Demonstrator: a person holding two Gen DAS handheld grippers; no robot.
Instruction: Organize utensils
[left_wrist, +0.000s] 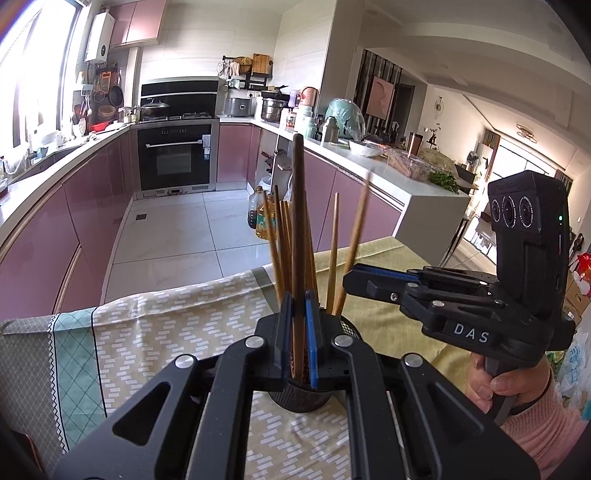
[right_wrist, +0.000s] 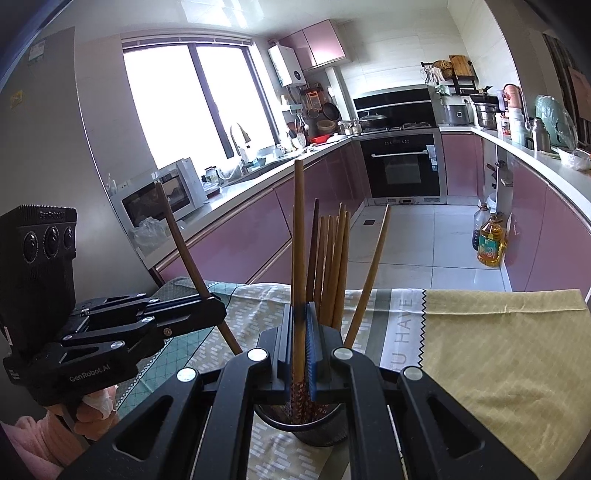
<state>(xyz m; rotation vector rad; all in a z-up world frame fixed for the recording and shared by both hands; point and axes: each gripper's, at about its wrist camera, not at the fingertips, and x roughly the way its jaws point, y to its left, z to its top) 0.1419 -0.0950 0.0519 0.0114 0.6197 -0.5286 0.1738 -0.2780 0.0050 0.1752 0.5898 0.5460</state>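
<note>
Your daylight floods from the blown-out window (right_wrist: 192, 107) at ten o'clock; fisheye bends and darkens every edge, chopsticks (left_wrist: 356, 240) slightly blurred.

Upright chopsticks (left_wrist: 282, 236) crowding holder (left_wrist: 306, 397) — cloth (right_wrist: 498, 350) rt clear

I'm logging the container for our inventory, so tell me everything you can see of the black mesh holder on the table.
The black mesh holder is a round, upright cup of dark wire mesh, apparently metal, with a solid rim. It stands on the patterned tablecloth, just below both grippers' fingers. Several brown wooden-looking chopsticks stand in it, some leaning outward. Its lower wall and base show; the gripper bodies hide much of its top.
</note>
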